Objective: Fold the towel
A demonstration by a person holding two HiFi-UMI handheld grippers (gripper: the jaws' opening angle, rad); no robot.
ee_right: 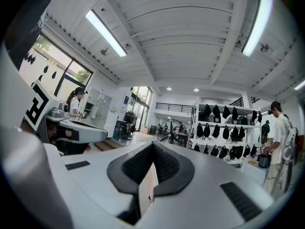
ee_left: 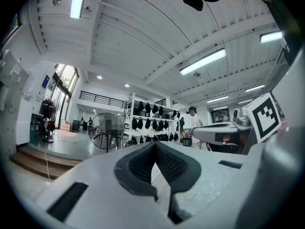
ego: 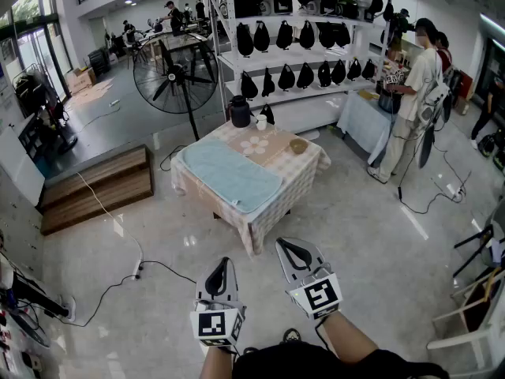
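My left gripper: jaws closed, nothing between. My right gripper: jaws closed too, empty. Both held level over floor, side by side, near my body. Towel, light blue, lies spread flat on table with checkered cloth, well apart from both grippers. Small bowl and black jug stand behind towel.

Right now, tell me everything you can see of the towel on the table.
The towel is a light blue-green, soft-looking cloth, a plain rectangle with rounded corners. It lies spread flat, not yet folded, on the near left part of the table's checked cloth. Its near end reaches the table edge. Nothing lies on it, and only the checked cloth beneath touches it. Its far edge runs beside a tan mat; whether they touch I cannot tell.
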